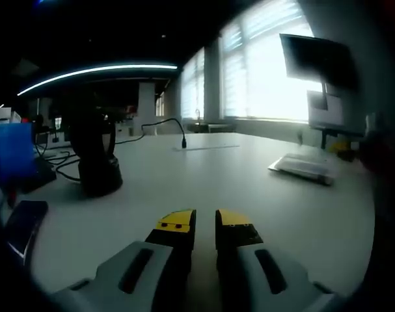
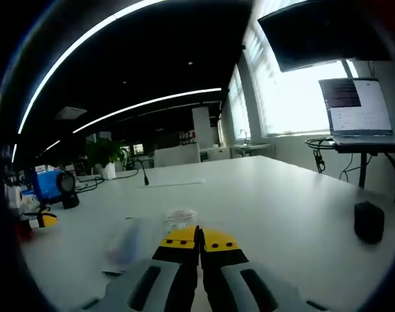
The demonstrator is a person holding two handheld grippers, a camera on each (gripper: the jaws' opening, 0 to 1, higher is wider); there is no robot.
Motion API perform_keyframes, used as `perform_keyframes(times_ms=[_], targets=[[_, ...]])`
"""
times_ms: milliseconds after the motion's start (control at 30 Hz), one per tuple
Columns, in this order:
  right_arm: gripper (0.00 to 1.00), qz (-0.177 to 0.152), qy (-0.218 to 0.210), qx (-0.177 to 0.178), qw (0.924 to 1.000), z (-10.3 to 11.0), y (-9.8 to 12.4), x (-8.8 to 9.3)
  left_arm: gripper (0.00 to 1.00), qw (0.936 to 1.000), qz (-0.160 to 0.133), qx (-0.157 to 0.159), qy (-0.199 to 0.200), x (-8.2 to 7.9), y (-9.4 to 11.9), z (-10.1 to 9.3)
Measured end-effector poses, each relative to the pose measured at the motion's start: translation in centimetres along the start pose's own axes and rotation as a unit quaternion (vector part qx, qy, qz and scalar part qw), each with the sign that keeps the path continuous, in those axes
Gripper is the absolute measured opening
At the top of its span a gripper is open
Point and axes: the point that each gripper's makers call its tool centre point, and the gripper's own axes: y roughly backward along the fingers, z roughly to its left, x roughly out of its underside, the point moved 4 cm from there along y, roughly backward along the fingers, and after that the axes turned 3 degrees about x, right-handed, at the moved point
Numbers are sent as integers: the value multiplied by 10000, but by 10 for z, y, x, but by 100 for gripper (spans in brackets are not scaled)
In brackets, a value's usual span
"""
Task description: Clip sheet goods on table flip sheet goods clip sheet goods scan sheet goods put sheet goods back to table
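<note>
Left gripper [image 1: 205,224] jaws stood slightly parted, gripping nothing, above the smooth white table [image 1: 249,188]. Right gripper [image 2: 198,239] jaws were pressed together; beside them lay a pale, blurred sheet goods packet [image 2: 125,244]. Bright blinds [image 1: 275,58] backlit the office.

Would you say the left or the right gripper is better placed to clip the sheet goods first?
Probably the right gripper: pale sheet goods lie just ahead-left of its jaws. The left gripper faces bare table, with its packet farther off.
</note>
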Motion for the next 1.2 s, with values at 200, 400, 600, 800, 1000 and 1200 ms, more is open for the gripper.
perform_keyframes(times_ms=[200,400,600,800,1000,1200], targets=[[0,52,350,-213,9991,4,3,-3,4,10000,2,19,-50,0,0,-2],[0,97,538,-446,9975,7,5,-2,4,9999,27,91,-129,1,-1,-5],[0,184,870,-660,9938,10,7,5,4,9998,23,95,-189,1,0,-6],[0,112,961,-881,9914,12,10,6,4,9994,29,158,-322,1,0,-9],[0,-26,1229,-1212,9850,16,15,11,4,9995,-42,155,-268,-1,1,-8],[0,-166,1161,-1437,9827,12,16,16,4,9993,-40,184,-310,-1,1,-10]])
